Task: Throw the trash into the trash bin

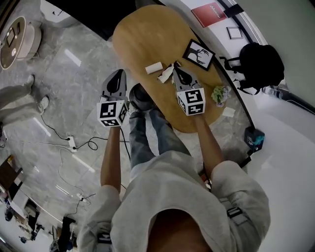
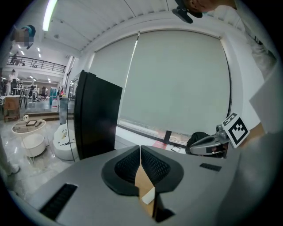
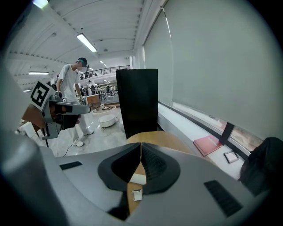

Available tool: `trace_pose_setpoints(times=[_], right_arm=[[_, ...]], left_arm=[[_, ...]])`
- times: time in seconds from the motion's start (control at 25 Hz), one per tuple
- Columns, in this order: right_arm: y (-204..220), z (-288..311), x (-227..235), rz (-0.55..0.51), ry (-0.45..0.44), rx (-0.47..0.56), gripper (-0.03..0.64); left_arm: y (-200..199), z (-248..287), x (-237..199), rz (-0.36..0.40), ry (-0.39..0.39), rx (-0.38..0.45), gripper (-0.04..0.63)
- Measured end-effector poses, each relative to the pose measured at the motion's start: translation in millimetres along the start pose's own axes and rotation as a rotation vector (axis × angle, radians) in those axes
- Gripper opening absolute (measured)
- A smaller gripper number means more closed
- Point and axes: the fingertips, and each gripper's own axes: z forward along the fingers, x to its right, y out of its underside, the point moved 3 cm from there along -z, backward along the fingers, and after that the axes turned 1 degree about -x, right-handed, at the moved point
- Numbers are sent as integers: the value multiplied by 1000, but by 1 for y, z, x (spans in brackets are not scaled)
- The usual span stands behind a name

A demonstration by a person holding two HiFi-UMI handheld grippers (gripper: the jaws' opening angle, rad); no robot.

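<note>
**Both grippers shut, trash lying on the desk**

Left gripper (image 1: pixel 118 74): I see its ribbed black fingers pressed together with nothing between them. It sits left of the oval wooden desk (image 1: pixel 142 34), over the grey marble floor (image 1: pixel 74 64). On the desk lie a white paper roll (image 1: pixel 154 68) and a crumpled white scrap (image 1: pixel 166 74). Right gripper (image 1: pixel 176 69): fingers together, empty, tip near the scrap. Further right is a black-framed picture (image 1: pixel 199 54). The red book (image 1: pixel 211 14) has white lettering too small for me to read.
</note>
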Motion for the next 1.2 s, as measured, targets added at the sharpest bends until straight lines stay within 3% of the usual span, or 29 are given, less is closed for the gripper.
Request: trace_pose_setpoints(times=[0.6,1.2], right_arm=[[83,48,-32,77,110,-91,30],[165,94,-48,40,35,-174,31]], left_arm=[[112,23,-48,-75,87,-88,23],[188,49,-44,-92,101,-123,23]])
